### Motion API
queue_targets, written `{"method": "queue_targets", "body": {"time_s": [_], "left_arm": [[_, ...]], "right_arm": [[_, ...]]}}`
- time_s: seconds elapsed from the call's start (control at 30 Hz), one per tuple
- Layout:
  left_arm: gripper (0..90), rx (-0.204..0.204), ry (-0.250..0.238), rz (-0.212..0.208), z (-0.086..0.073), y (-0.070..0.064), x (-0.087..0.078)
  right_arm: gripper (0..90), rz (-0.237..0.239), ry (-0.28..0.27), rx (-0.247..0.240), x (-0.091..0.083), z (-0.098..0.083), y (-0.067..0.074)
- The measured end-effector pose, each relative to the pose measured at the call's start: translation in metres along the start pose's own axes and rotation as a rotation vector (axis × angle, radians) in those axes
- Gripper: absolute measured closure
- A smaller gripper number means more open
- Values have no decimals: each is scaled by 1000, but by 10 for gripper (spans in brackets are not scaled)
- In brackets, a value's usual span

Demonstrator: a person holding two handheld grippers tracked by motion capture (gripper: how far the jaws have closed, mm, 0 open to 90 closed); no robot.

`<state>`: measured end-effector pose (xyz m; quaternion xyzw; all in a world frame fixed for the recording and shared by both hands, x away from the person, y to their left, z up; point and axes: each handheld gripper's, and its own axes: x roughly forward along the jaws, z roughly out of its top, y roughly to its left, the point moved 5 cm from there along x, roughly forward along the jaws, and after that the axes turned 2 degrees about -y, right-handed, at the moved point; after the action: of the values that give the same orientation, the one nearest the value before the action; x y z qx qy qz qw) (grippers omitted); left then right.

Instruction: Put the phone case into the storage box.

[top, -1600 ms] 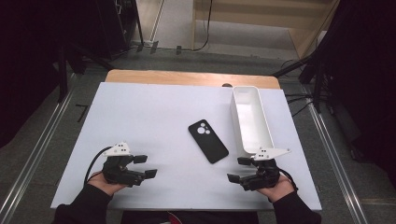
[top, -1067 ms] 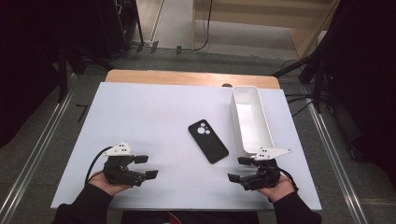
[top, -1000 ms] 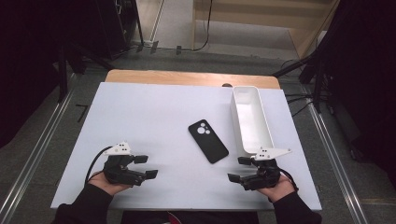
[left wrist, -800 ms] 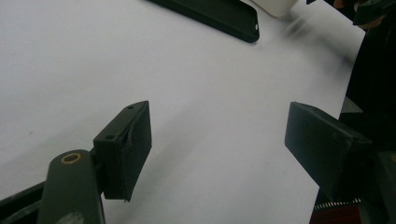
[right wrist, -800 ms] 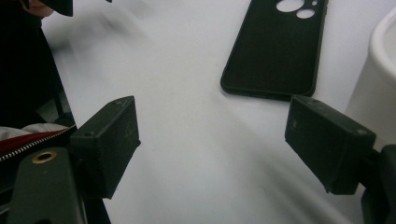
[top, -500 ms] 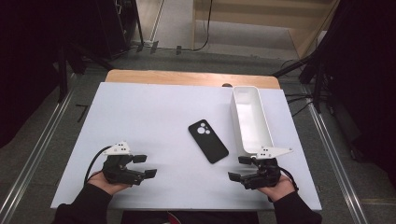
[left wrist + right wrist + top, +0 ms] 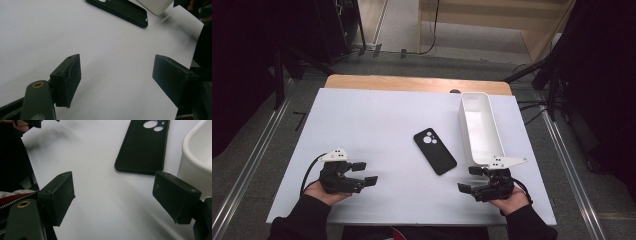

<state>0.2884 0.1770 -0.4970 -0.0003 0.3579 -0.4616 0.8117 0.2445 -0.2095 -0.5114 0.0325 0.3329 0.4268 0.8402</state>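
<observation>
A black phone case lies flat, camera cut-outs up, near the middle of the white table. Right of it stands a long white tray. My left gripper rests low on the table at the front left, jaws open and pointing right, nothing between them. My right gripper rests at the front right, just below the tray's near end, jaws open and pointing left. In the left gripper view the phone case sits far ahead. In the right gripper view the phone case and the tray lie close ahead.
A wooden strip edges the table's far side. Metal rails run along the floor on both sides. The person's sleeves come in over the front edge.
</observation>
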Motion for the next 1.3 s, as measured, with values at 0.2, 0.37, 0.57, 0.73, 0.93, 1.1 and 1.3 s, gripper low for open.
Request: {"method": "queue_targets", "body": {"time_s": [0.2,0.37,0.57,0.73,0.93,1.1,1.3], "left_arm": [[228,14,20,-11,4,0,11],[230,17,30,-16,8,-1,19],[233,7,23,-4,14,2,21],[234,16,18,0,20,0,26],[234,33,19,1,31,-1,31],[234,49,21,-1,36,-3,34],[234,53,26,-22,46,-6,40]], "right_arm": [[161,2,-2,-2,-1,0,-1],[161,0,3,-2,0,0,-1],[161,1,6,-5,1,0,0],[161,0,13,-5,1,-1,1],[161,0,17,-2,2,-1,2],[161,0,15,-6,2,-1,2],[161,1,17,-5,2,-1,2]]}}
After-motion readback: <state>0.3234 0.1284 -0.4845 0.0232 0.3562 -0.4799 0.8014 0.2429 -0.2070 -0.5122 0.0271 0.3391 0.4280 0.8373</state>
